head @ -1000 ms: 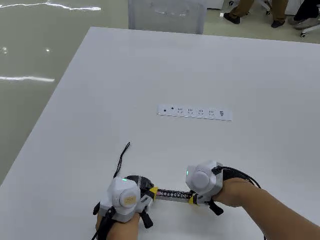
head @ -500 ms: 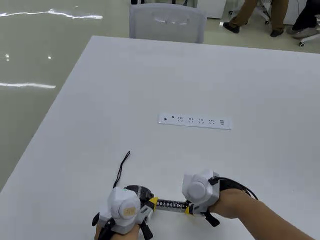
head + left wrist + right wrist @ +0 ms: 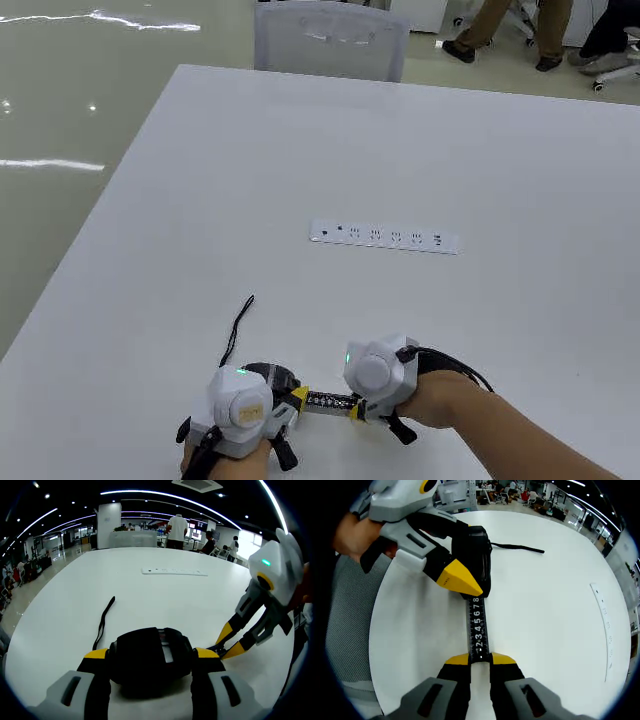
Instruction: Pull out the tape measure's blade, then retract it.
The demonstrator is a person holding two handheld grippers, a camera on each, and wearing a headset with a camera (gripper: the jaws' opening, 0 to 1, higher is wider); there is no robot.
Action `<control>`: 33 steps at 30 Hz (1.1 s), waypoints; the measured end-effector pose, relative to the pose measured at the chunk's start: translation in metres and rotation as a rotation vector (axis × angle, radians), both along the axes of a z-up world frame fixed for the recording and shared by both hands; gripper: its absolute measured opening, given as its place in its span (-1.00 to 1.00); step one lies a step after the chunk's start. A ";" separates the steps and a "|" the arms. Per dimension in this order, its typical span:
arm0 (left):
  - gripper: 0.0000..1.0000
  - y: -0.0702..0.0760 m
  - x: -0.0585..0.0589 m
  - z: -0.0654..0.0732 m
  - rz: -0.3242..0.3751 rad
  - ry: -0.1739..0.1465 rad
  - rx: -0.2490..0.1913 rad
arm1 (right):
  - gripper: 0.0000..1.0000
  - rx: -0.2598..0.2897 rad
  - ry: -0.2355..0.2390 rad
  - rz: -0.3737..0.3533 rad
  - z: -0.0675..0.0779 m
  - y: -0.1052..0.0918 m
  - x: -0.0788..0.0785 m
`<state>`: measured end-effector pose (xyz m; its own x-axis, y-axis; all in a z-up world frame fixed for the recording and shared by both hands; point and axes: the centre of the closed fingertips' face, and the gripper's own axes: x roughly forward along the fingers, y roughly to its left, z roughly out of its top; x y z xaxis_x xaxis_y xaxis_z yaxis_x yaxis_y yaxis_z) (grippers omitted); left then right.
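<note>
Our left gripper has its fingers clamped on the black tape measure, on the counter well on our side of the power strip. Our right gripper has its fingers pinched on the short blade. The case looks hard. The blade is likely thin and springy, so its end is the place to hold.

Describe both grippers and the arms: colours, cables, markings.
Left gripper and right gripper: white-grey housings with round domed caps, a green light each, grey jaws tipped yellow, black levers. An orange round sticker marks the left dome. Black cable loops from the right one. Right forearm has no sleeve.
</note>
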<state>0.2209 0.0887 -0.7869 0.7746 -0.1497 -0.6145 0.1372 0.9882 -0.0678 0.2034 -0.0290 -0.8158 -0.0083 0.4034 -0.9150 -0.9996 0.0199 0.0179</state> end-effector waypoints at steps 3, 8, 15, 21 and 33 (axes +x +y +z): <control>0.22 0.000 0.001 -0.002 0.000 0.000 -0.001 | -0.75 0.004 -0.001 0.003 0.000 0.002 0.000; 0.22 0.000 0.000 0.000 0.000 0.000 -0.003 | -0.75 0.011 -0.002 0.001 0.001 0.004 0.000; 0.22 0.000 0.000 -0.002 -0.002 0.000 -0.003 | -0.75 0.019 0.005 0.004 -0.001 0.011 0.000; 0.22 -0.001 0.000 0.000 -0.003 -0.001 -0.006 | -0.75 0.032 0.008 0.007 0.002 0.018 0.000; 0.22 -0.002 -0.001 0.004 -0.004 0.001 -0.010 | -0.75 0.060 0.012 0.008 0.003 0.031 -0.002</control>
